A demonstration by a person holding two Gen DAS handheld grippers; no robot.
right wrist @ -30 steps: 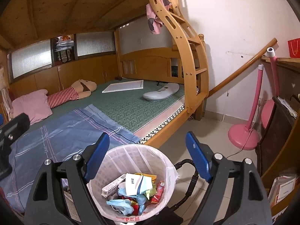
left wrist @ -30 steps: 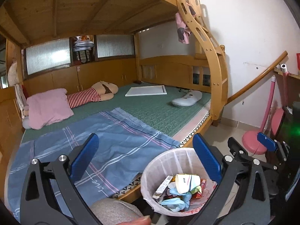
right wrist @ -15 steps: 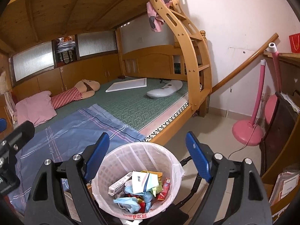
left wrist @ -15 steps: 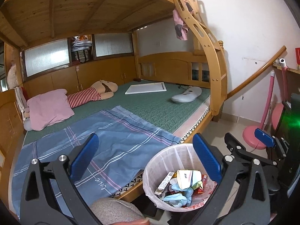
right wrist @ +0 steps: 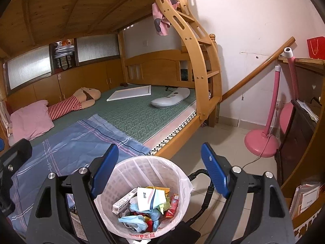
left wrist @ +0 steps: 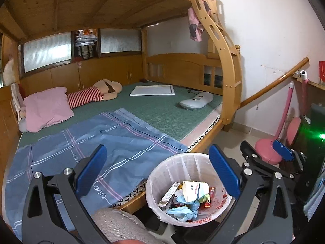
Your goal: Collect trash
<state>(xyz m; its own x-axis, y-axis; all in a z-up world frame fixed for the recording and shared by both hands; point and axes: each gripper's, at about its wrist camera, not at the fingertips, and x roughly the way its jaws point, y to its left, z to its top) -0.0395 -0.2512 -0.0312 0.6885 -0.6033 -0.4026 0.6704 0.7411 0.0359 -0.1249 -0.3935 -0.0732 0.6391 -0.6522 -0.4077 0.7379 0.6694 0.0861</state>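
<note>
A white lined trash bin stands on the floor beside the bed, partly filled with trash: wrappers, a white carton, blue tissue. My left gripper is open and empty, above the bin and the bed edge. My right gripper is open and empty, its jaws spread on either side of the bin's rim from above. The right gripper's blue tip also shows in the left wrist view.
A wooden bunk bed with ladder holds a blue sheet, pink pillow, striped doll, white board and white device. A pink fan stand and dark cabinet stand right. Tiled floor.
Both grippers have drawn back and risen slightly, so the bin sits a little lower in both views. Both stay open and empty.
</note>
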